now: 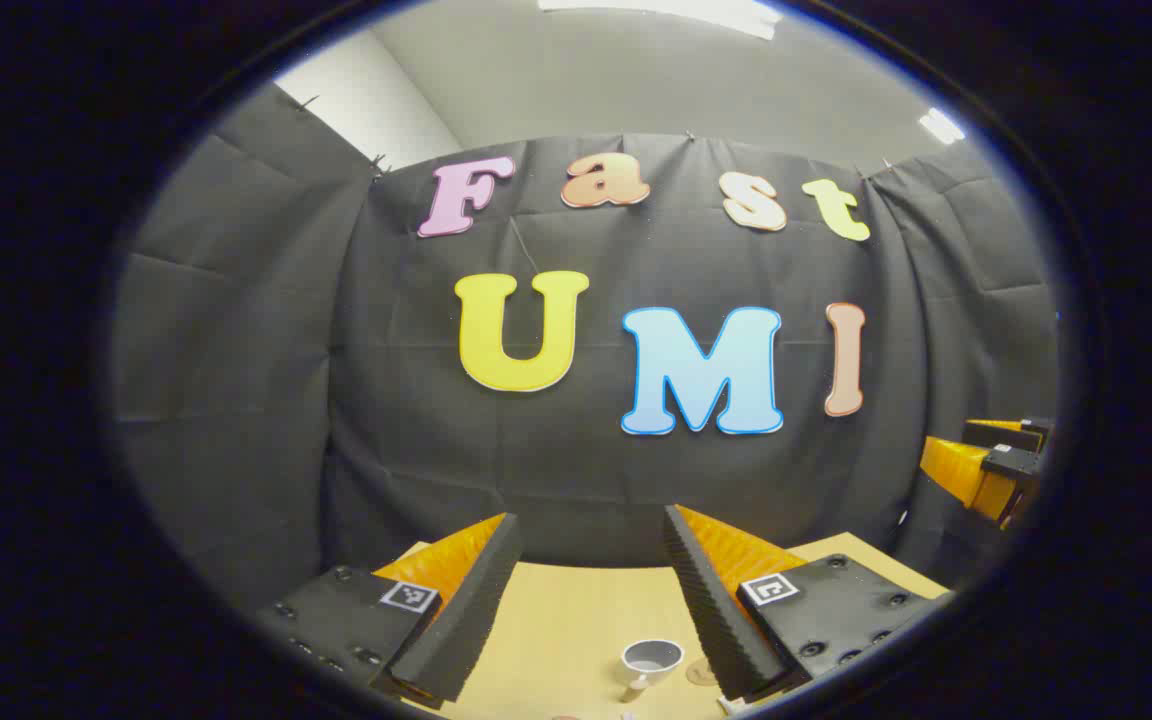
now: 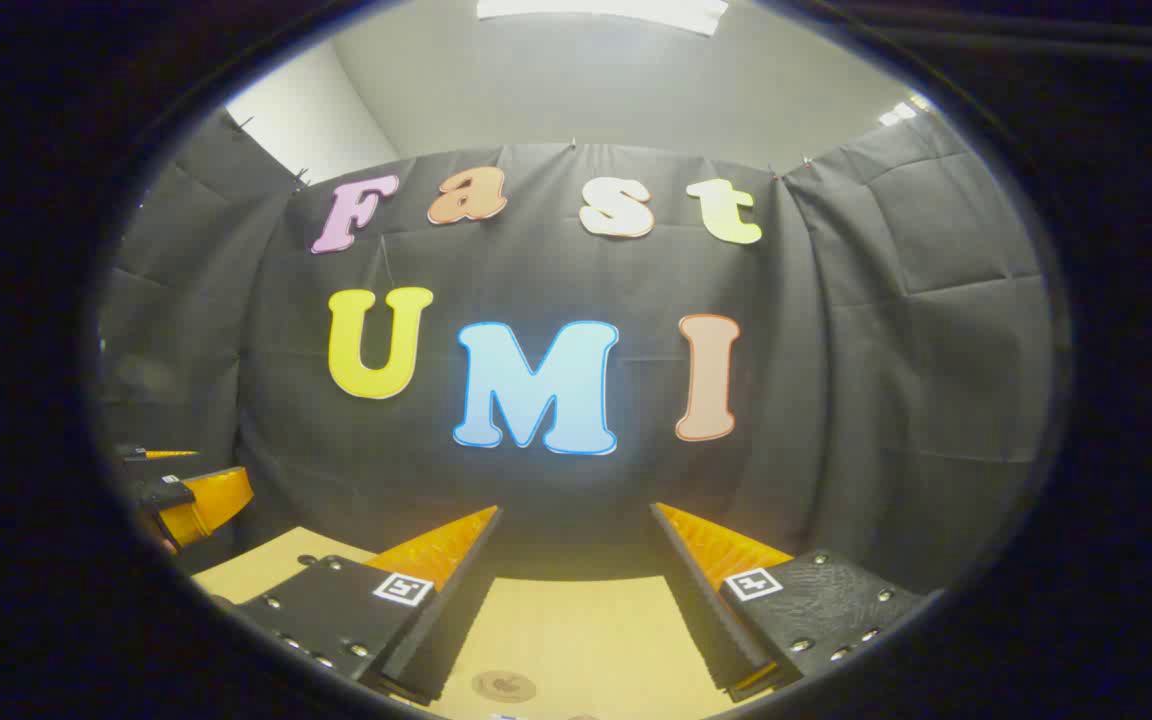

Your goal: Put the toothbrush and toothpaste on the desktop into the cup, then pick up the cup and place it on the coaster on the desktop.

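Both the left gripper (image 1: 591, 530) and right gripper (image 2: 576, 520) hung wide apart, holding nothing, above the desktop (image 1: 556, 620), with the cup (image 1: 652, 657) just left of the coaster (image 1: 700, 672).

The desktop (image 1: 576, 610) is smooth, matt, pale wood-look board. The cup (image 1: 652, 658) looks like glossy white ceramic or plastic. The coaster (image 2: 503, 686) is flat, matt and brownish, like cork or wood. The left gripper (image 1: 591, 600) and right gripper (image 2: 576, 600) have ridged matt black foam pads, orange plastic fingers and textured black plates. The wall (image 1: 236, 400) is creased matt black cloth.
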Motion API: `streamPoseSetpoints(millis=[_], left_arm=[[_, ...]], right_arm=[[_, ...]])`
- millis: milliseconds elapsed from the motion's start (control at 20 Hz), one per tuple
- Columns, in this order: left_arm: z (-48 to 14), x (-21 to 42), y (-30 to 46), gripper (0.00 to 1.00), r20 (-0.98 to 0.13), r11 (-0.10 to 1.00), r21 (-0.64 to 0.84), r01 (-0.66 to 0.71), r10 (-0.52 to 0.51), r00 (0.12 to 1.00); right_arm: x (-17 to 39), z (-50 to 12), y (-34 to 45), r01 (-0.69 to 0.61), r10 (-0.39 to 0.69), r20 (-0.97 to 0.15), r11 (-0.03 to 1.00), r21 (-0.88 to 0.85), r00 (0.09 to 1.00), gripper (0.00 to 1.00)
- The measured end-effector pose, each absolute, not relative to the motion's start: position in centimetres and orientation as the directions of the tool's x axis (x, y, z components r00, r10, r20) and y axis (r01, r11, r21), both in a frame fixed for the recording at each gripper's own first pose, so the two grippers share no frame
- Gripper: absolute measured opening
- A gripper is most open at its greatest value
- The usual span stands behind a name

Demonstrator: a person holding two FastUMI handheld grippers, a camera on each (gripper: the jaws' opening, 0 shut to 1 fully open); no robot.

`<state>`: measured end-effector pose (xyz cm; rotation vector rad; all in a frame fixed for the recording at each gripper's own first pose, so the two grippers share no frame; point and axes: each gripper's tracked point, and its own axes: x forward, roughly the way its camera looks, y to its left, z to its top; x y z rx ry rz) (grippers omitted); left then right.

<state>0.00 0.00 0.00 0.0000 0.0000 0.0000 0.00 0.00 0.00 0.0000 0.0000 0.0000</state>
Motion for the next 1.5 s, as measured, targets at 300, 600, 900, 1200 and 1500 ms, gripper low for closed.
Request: streamPoseSetpoints(millis=[300,600,900,1200,1500], left_arm=[[-2.4,1.9,-1.3,0.94,-0.072,0.999,-0.024,0.029,-0.031,0.997],[-3.1,2.8,-2.5,0.94,-0.089,0.998,-0.029,0.050,-0.052,0.995],[-4.6,3.0,-2.6,0.94,-0.139,0.998,-0.034,0.045,-0.049,0.989],[-9.4,2.6,-2.8,0.94,-0.282,0.997,-0.055,0.050,-0.063,0.957],[-16.9,0.6,-2.3,0.95,-0.481,0.997,-0.069,0.029,-0.058,0.875]], right_arm=[[1.1,-2.6,0.4,-0.033,0.034,-0.092,0.999,0.020,0.995,0.91],[1.6,-4.5,-0.2,-0.037,0.039,-0.154,0.999,0.016,0.987,0.91],[1.9,-5.6,0.3,-0.071,0.075,-0.191,0.997,0.031,0.979,0.91],[1.6,-10.1,1.6,-0.093,0.107,-0.332,0.994,0.057,0.937,0.91],[-0.7,-16.5,2.2,-0.105,0.126,-0.532,0.992,0.070,0.837,0.92]])
